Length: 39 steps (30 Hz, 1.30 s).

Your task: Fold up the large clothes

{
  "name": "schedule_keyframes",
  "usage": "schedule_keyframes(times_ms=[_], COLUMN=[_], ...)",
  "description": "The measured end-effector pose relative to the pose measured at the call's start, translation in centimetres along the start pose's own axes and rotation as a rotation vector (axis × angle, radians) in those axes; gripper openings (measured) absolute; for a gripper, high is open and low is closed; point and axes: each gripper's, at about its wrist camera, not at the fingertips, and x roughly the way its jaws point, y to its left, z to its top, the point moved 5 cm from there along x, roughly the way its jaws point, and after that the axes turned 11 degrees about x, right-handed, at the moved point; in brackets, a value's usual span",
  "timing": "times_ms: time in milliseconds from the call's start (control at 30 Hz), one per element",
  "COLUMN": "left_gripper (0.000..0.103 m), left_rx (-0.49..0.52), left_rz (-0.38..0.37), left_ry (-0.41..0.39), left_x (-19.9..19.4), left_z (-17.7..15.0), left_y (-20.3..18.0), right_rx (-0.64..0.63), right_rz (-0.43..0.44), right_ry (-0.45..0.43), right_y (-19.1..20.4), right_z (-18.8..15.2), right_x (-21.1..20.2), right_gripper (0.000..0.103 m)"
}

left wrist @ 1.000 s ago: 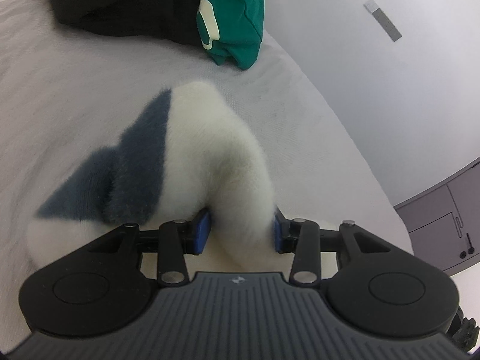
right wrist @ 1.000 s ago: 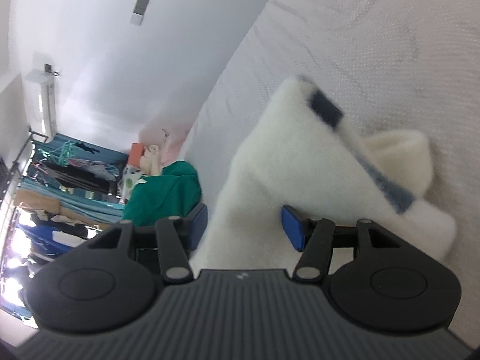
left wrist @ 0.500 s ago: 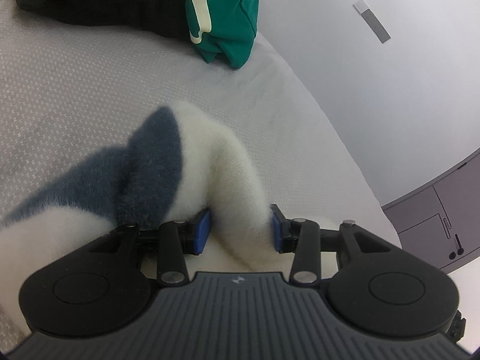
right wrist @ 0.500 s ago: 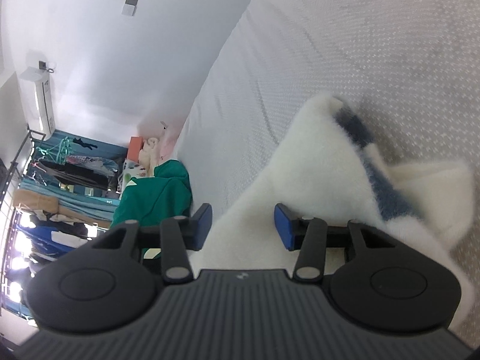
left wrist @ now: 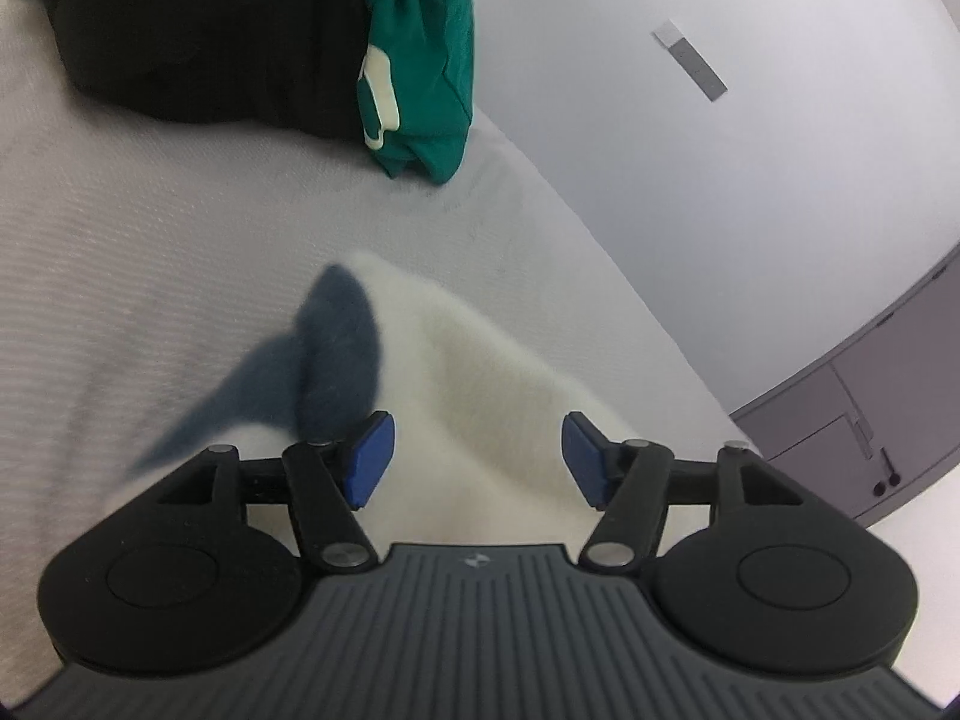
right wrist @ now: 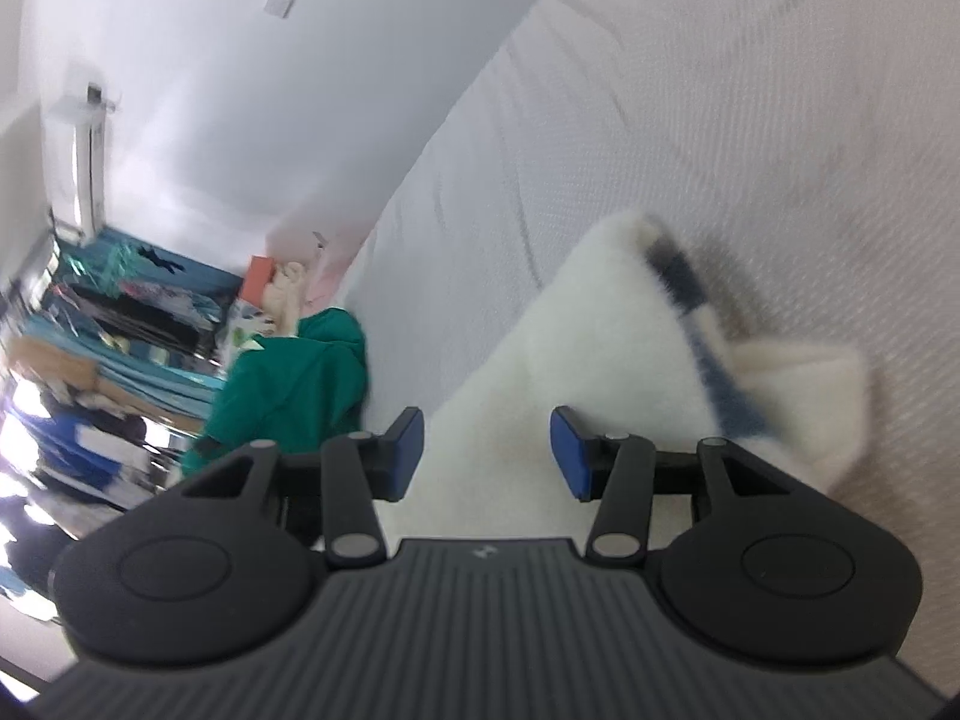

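In the left wrist view, the left tongs (left wrist: 477, 450) stand parted at the lower middle of the frame, their blue pads (left wrist: 369, 459) clear of cloth on both sides. These jaws have just been opening, and the fluffy white fleece garment with a dark blue-grey band (left wrist: 474, 396) lies between and beyond them without being pinched: released. The garment rests on the pale textured bed cover (left wrist: 150, 228), a rumpled heap running from the centre of the frame down behind the tongs, its blue-grey band fanning toward the lower left. At the upper left lies a black garment (left wrist: 198, 36), with a green garment bearing pale lettering (left wrist: 420, 60) draped against its right side, both well apart from the fleece. A grey cabinet (left wrist: 870, 408) stands at the right edge against the white wall.

In the right wrist view, the right tongs (right wrist: 486, 456) sit at the lower middle, jaws apart. They have just opened a little. The white fleece (right wrist: 576, 360) passes between the pads, but neither pad is seen pressing into it, so it reads as let go. The fleece lies on the bed cover (right wrist: 720, 120) at centre right, the band crossing its far corner, blurred. The green garment (right wrist: 294, 384) shows at left of centre, with a cluttered, blurred rack of clothes (right wrist: 90, 372) at the far left edge.
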Motion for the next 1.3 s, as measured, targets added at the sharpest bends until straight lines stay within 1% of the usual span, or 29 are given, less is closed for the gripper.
schedule_keyframes(times_ms=[67,167,267,367,467,600,667,767,933,1067,1167,1300], left_gripper=[0.067,0.067,0.067,0.068,0.068,0.068,0.068,0.068,0.072,0.075,0.075,0.076], left_rx=[0.042,0.124,0.243,0.344,0.402,0.430,0.449,0.468,0.478,0.486,0.469,0.467], left_rz=[0.009,0.012,0.032,0.077,0.118,0.157,0.176,0.192,0.217,0.230,0.224,0.224], left_ry=[-0.010,-0.019,-0.032,-0.025,-0.013,0.001,0.019,0.025,0.046,0.048,0.045,0.026], left_x=[-0.5,-0.6,-0.2,0.8,2.3,4.1,5.1,6.0,8.0,9.3,9.4,8.4], left_z=[-0.4,-0.6,-1.1,-2.0,-2.6,-2.9,-3.0,-3.1,-2.9,-2.9,-2.7,-2.7], left_y=[-0.7,-2.3,-4.4,-5.8,-6.3,-6.2,-6.1,-6.1,-5.5,-4.8,-4.5,-4.7], right_rx=[-0.054,-0.148,-0.242,-0.355,-0.492,-0.661,-0.721,-0.760,-0.784,-0.815,-0.826,-0.803], right_rz=[-0.019,-0.023,0.007,-0.002,-0.034,-0.091,-0.111,-0.129,-0.149,-0.156,-0.150,-0.134], right_ry=[-0.028,-0.049,-0.025,0.002,0.007,-0.014,-0.019,-0.025,-0.013,-0.021,-0.038,-0.056], right_y=[0.3,1.0,2.3,3.4,4.6,5.8,6.0,5.9,5.3,4.8,4.6,4.4], right_z=[-0.2,-1.0,-2.4,-4.2,-5.8,-7.5,-7.9,-7.9,-7.7,-7.8,-7.7,-7.7], right_x=[-1.0,-2.2,-2.6,-1.9,-0.5,1.6,2.7,3.5,4.9,6.0,6.3,5.6], right_gripper=[0.053,0.053,0.053,0.053,0.053,0.053,0.053,0.052,0.053,0.055,0.055,0.057])
